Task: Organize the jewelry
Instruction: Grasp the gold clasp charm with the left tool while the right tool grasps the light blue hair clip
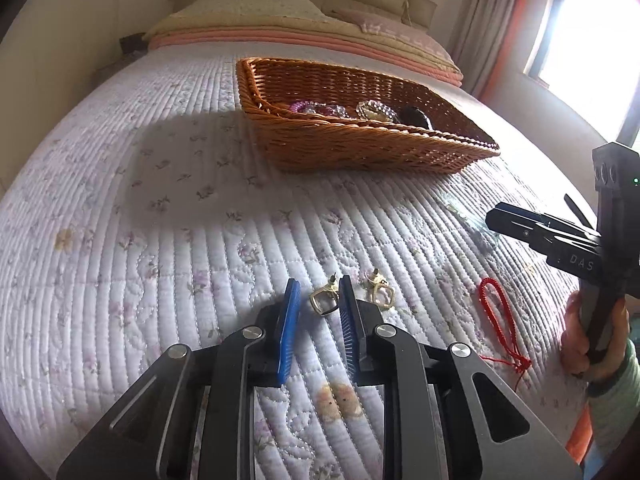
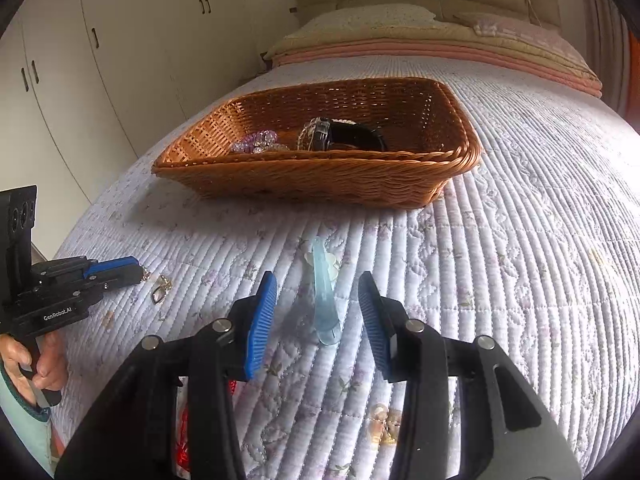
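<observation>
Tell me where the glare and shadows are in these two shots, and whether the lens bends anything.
Left wrist view: the window is blown out white, and a dark shadow lies on the quilt left of the basket. Right wrist view: even light, no glare. Both views: fisheye bulges the bed into a dome, corners dark.

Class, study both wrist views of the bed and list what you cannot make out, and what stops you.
- Wicker basket contents: in both views the near wall hides the lower parts of the beaded bracelets and the dark item.
- Red cord: right wrist view shows only a sliver behind that gripper's body.
- Clear hair clip: a sun-washed blur in the left wrist view.
- Second gold earring: partly behind the left gripper finger.
</observation>
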